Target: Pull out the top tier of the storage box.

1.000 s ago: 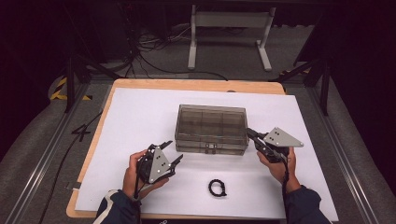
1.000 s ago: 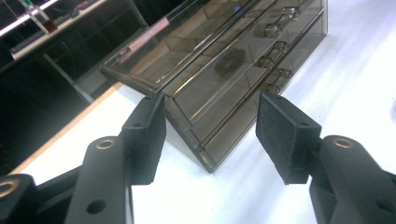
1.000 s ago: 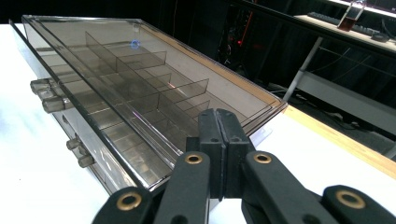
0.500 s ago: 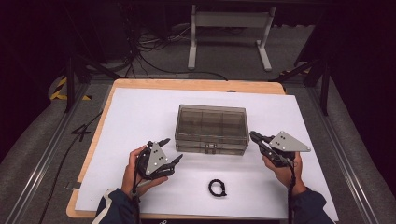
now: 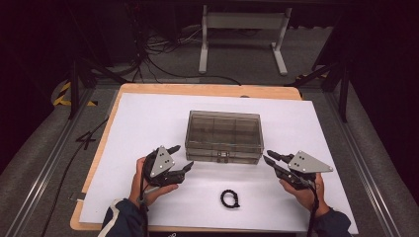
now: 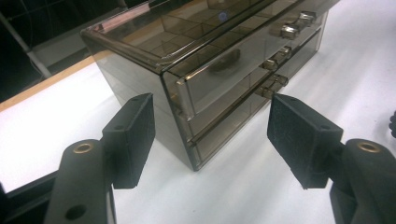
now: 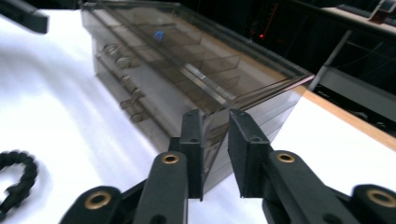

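Observation:
A smoky see-through drawer box stands mid-table on the white sheet, its small metal handles facing me. Something small and blue lies in a top compartment. My left gripper rests just off the box's near left corner. It is open, and in the left gripper view its jaws are spread wide, with that corner a little beyond them. My right gripper hovers close to the near right corner. Its jaws have just been opening and stand a narrow gap apart, with nothing between the pads. A black beaded ring lies on the sheet between my hands.
The white sheet covers a wooden tabletop. Dark floor with cables and a grey metal stand lie beyond the far edge. Metal rails run along both sides of the table.
My right gripper has drawn back a little from the box's right corner toward me, and its jaws have parted. My left gripper's jaws have spread slightly wider while the hand stayed put.

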Action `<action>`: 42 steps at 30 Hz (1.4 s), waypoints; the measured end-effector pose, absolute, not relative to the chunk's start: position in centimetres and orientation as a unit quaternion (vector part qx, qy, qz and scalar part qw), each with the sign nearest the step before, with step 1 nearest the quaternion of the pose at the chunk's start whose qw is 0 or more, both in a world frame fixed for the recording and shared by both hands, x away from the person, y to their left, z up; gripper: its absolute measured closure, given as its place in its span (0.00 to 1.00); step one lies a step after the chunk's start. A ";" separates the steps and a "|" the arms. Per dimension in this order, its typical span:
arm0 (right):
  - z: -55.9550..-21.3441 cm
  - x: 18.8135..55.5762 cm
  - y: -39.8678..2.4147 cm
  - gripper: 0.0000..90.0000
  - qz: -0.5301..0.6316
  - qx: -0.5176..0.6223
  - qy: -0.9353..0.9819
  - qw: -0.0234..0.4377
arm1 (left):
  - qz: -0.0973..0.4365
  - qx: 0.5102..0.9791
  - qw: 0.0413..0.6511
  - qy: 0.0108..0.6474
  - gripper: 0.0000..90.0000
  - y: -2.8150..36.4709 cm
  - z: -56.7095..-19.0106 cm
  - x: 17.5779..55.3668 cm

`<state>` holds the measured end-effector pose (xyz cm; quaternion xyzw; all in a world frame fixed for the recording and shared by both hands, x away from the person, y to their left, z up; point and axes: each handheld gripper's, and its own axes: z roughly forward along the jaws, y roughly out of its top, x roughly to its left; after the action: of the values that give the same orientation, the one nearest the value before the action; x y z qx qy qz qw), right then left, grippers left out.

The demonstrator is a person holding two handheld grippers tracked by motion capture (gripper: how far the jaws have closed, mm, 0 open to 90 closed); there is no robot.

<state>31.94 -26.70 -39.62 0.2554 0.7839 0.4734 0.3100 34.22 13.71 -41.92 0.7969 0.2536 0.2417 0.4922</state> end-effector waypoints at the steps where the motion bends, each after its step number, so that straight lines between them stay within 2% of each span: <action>1: -39.8 31.8 -26.7 0.82 0.474 0.256 0.785 0.305 | 0.239 0.797 0.493 0.253 0.39 13.8 -41.9 34.3; 9: -40.5 32.2 -26.1 0.78 0.469 0.253 0.793 0.296 | 0.223 0.803 0.494 0.249 0.49 13.5 -42.3 34.7; 28: -40.7 32.6 -25.9 0.76 0.474 0.259 0.793 0.282 | 0.203 0.806 0.500 0.244 0.46 13.2 -42.5 35.1; 34: -40.8 32.8 -26.1 0.82 0.484 0.262 0.790 0.271 | 0.193 0.805 0.505 0.244 0.47 13.3 -42.5 35.1; 36: -40.7 32.8 -26.3 0.87 0.486 0.260 0.790 0.269 | 0.195 0.806 0.505 0.241 0.52 13.4 -42.5 35.0; 38: -40.7 32.8 -26.4 0.89 0.488 0.259 0.790 0.265 | 0.201 0.808 0.501 0.238 0.53 13.5 -42.4 35.0; 42: -40.7 32.8 -26.7 0.92 0.492 0.255 0.792 0.258 | 0.201 0.805 0.503 0.241 0.62 13.7 -42.4 34.8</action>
<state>32.78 -26.66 -40.67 0.2552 0.7917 0.4917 0.2576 34.82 13.71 -42.39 0.8055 0.2410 0.2006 0.5029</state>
